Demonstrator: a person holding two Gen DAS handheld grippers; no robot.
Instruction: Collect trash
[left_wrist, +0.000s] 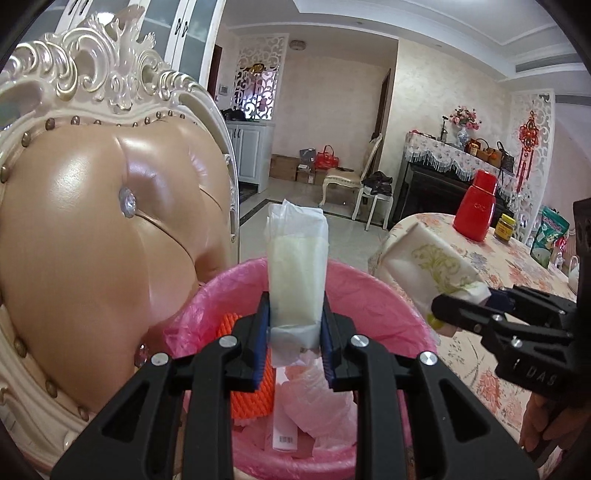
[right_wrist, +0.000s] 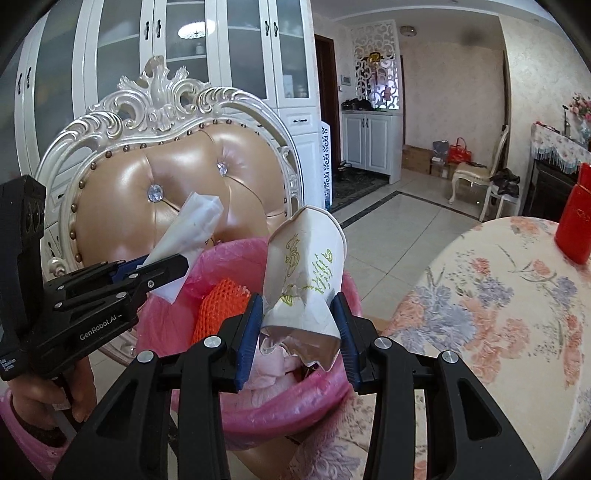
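Left gripper (left_wrist: 295, 321) clamped on a folded white plastic wrapper (left_wrist: 297, 266), fingers (left_wrist: 263, 332) narrow and pressing its lower end from both sides, wrapper standing upright above the bin. Seen from the right wrist, same wrapper (right_wrist: 192, 229) slanting up out of the left gripper (right_wrist: 162, 269), in front of the chair back.

Right gripper (right_wrist: 301, 325) clamped on a crushed paper cup (right_wrist: 306, 266) (white, with a yellow-green print), fingers (right_wrist: 251, 325) set a little wider than the left pair, squeezing the cup's dented lower part; cup mouth pointing up and away. From the left wrist, that cup (left_wrist: 424, 266) poking out of the right gripper (left_wrist: 465, 306) at the bin's right edge, near the rim of the worktop.

Below both grippers, a bin lined with a pink bag (left_wrist: 221, 291), already holding an orange foam net (left_wrist: 251, 387), a narrow white box with a barcode (left_wrist: 284, 421) and crumpled clear plastic (left_wrist: 317, 398). Bin (right_wrist: 288, 398) resting against a tufted tan chair (right_wrist: 177, 177) with an ornate cream frame.

To the right, a round worktop under a floral cloth (right_wrist: 498, 295), carrying a red bottle (left_wrist: 476, 206) and a small yellow-labelled jar (left_wrist: 505, 229). Part of a hand (right_wrist: 37, 402) gripping the left handle, pink sleeve beneath it.
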